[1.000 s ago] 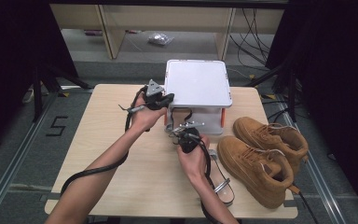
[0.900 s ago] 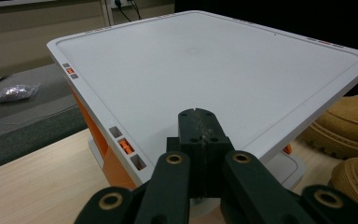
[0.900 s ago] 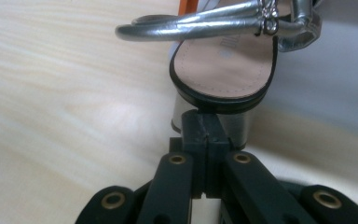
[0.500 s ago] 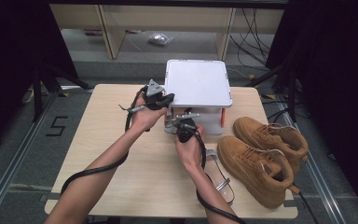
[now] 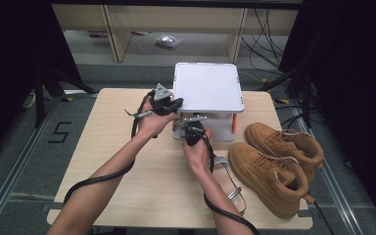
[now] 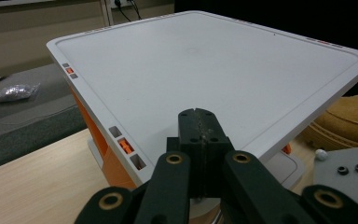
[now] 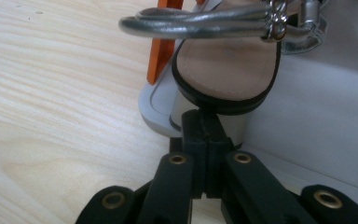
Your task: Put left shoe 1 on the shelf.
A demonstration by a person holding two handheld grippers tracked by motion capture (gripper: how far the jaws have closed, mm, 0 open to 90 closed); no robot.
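Silver strappy sandal with a tan insole (image 7: 226, 60) sits at the mouth of the white box-shaped plastic case with orange trim (image 5: 206, 93), its heel end poking out toward you, right above your right gripper (image 7: 206, 125). That gripper's jaws are pressed together with nothing between them, just under the sandal's black-edged sole. Your left gripper (image 6: 199, 126) has its jaws closed too and empty, their tips over the near edge of the case's flat white lid.

You work on a pale wooden table (image 5: 107, 147) over a grey floor, with dark curtains at both sides and a light shelf frame behind.

From the high view you also get a second silver sandal (image 5: 231, 183) lying flat by your right forearm, and a pair of tan suede boots (image 5: 274, 164) to the right of the case. The right gripper view alone shows the first sandal's looped strap and buckle up close.
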